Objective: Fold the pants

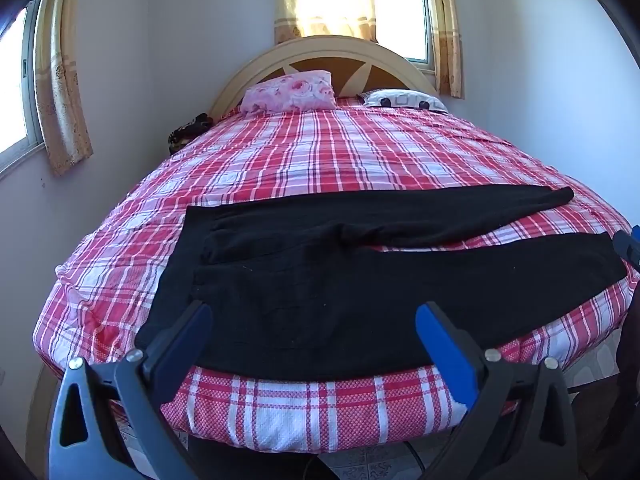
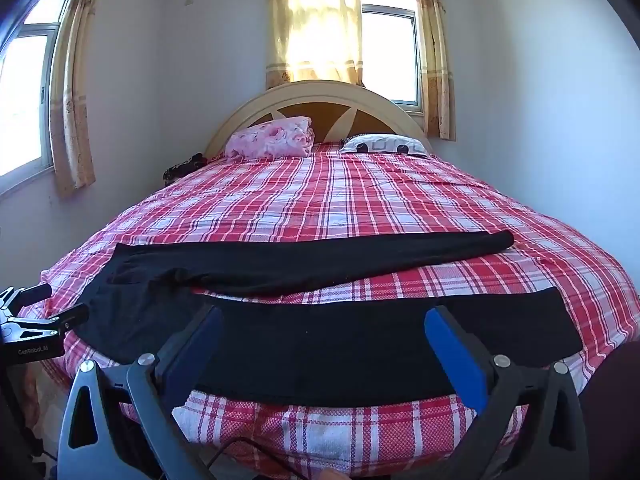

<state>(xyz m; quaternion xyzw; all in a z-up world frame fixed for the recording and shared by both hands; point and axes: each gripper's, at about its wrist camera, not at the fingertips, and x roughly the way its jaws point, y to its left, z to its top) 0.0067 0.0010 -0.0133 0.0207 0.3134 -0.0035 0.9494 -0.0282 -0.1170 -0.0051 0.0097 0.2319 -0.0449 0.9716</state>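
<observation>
On the left tongs (image 2: 60,312), "GenRobot.AI"; both left and right tongs (image 2: 320,340) wide open, empty, above black pants (image 2: 320,344).

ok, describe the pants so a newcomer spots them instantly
Start at the bed with the red-and-white plaid cover. Near its foot edge, closest to the cameras, lie the black pants, spread flat with the legs splayed apart toward the right. They are the only dark, plain item there; the pillows at the headboard are pale and patterned.
</observation>
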